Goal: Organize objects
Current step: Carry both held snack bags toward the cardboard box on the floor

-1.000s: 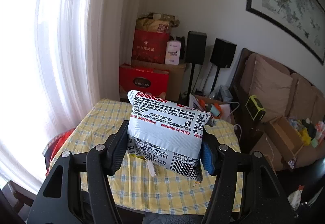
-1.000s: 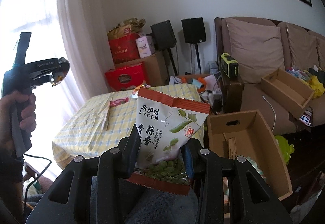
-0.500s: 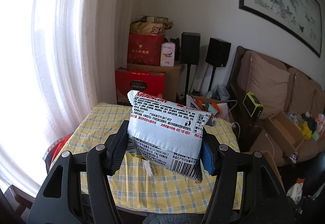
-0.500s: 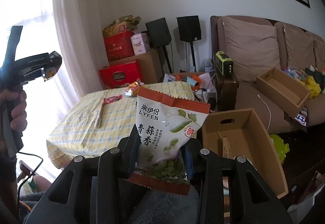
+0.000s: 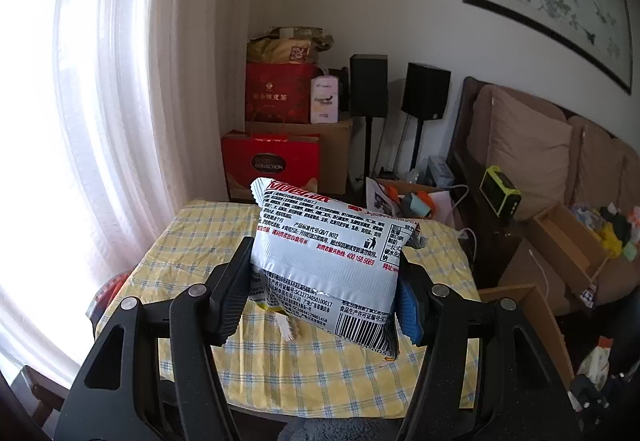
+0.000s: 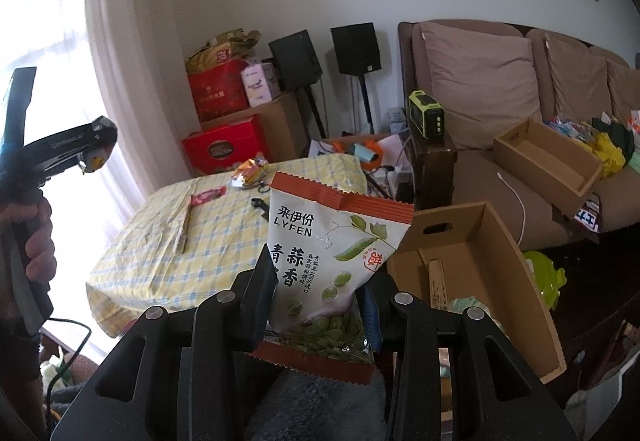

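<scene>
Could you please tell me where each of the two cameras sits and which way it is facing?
Left wrist: on the left gripper, facing table and window; gripper holds a white packet.
Right wrist: on the right gripper, facing table and sofa; holds a green pea packet; the person's left hand shows.
Shared: checked table, red boxes, speakers.

table (image 6: pixel 168 241) left | cardboard box (image 6: pixel 500 265) right | sofa (image 6: pixel 480 81) behind box

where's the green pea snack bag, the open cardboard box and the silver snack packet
green pea snack bag (image 6: pixel 336 261), right wrist view, printed front
open cardboard box (image 6: pixel 500 241), right wrist view, inner side wall
silver snack packet (image 5: pixel 326 261), left wrist view, printed back
</scene>
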Demonstrator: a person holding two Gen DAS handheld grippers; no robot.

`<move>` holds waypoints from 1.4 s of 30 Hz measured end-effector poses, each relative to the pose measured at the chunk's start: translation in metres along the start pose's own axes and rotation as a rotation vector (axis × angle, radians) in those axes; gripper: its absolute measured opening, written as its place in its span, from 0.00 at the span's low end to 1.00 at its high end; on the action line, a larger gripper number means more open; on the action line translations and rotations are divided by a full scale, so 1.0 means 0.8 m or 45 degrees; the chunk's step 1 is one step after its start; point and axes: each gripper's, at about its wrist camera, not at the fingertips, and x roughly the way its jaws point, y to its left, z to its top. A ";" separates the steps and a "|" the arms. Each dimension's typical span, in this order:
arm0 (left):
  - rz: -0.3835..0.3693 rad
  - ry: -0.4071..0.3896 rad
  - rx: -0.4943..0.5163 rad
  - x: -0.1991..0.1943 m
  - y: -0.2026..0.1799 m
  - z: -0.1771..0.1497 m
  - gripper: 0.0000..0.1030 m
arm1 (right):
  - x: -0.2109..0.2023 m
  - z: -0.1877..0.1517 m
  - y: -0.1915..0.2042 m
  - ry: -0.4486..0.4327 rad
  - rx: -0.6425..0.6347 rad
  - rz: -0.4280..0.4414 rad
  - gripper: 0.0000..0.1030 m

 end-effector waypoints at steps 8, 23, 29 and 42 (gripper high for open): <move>-0.033 0.022 0.021 0.002 -0.011 -0.008 0.57 | 0.003 -0.002 -0.008 0.010 0.006 -0.022 0.37; -0.055 0.028 0.090 0.003 -0.033 -0.017 0.57 | 0.004 0.000 -0.031 0.020 0.062 -0.067 0.37; -0.056 0.033 0.115 0.001 -0.042 -0.020 0.57 | 0.001 0.001 -0.031 0.007 0.060 -0.061 0.37; -0.029 0.043 0.120 -0.002 -0.038 -0.016 0.57 | -0.010 0.004 -0.078 -0.003 0.144 -0.142 0.37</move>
